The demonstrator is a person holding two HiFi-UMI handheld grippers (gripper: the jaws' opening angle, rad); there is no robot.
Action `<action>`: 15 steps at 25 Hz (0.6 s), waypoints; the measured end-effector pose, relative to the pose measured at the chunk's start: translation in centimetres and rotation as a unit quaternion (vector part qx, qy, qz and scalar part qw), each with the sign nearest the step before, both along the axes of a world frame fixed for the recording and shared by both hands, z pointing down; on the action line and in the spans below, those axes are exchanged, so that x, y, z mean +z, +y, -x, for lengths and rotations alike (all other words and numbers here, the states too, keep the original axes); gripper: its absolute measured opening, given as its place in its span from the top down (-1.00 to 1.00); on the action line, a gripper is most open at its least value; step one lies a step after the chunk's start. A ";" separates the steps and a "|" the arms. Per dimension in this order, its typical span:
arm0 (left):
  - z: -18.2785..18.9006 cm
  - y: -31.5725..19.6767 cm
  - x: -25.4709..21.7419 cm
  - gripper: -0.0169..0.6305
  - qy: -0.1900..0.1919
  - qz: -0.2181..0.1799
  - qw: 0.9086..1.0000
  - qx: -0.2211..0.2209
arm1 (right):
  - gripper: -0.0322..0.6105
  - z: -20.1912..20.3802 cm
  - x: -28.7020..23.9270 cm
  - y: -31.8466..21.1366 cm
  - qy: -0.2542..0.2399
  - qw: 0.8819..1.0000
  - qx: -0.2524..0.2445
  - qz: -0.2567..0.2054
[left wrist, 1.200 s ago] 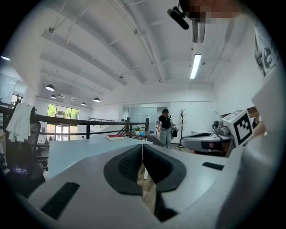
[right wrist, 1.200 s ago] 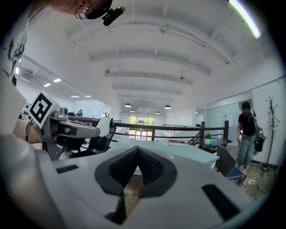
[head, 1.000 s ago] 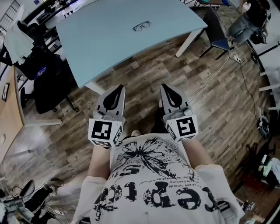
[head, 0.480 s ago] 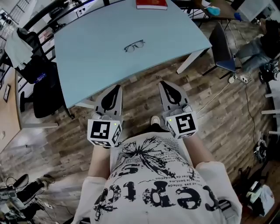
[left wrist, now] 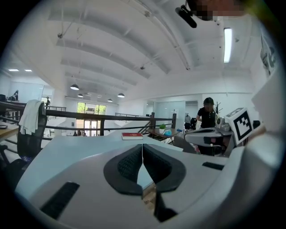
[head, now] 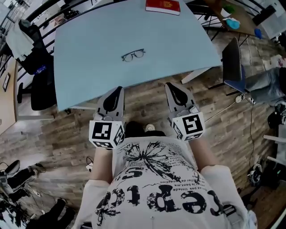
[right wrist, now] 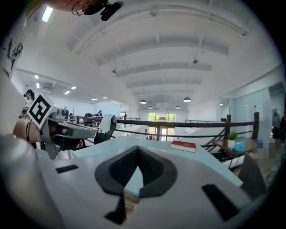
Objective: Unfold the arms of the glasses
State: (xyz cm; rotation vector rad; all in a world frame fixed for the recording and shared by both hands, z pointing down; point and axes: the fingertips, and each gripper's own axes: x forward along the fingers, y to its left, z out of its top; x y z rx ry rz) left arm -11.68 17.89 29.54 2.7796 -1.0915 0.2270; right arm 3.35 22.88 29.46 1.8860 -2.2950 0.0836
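One pair of glasses [head: 133, 55], one red book [head: 163, 6], one table [head: 85, 49], and two claws: left claw [head: 119, 91], right claw [head: 171, 87].

T-shirt [head: 161, 188]: big black lettering across the front, warped by folds, can't be read for sure; the small print lines under the graphic are too small. Left marker cube [head: 106, 134] on left hand-held gripper [head: 115, 93], right marker cube [head: 188, 127] on right hand-held gripper [head: 175, 88]: black-and-white square codes, no letters. Red book [head: 163, 6] on worktop [head: 89, 44]: gold cover mark, illegible.
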 end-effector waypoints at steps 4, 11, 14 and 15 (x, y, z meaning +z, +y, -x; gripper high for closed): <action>-1.3 -3.4 1.4 0.89 -0.011 0.012 1.000 -0.007 | 0.87 -1.7 1.5 -3.5 -0.010 1.000 -0.005 0.014; -4.1 -13.0 2.0 0.89 -0.009 0.020 1.000 0.009 | 0.87 -3.5 2.5 -13.0 -0.007 1.000 -0.005 0.029; -5.4 -17.3 2.5 0.89 -0.005 0.024 1.000 0.016 | 0.87 -4.1 3.2 -17.4 -0.005 0.999 -0.009 0.042; -5.7 -18.6 2.7 0.89 -0.004 0.027 0.999 0.018 | 0.87 -4.2 3.5 -18.9 -0.007 0.999 -0.010 0.046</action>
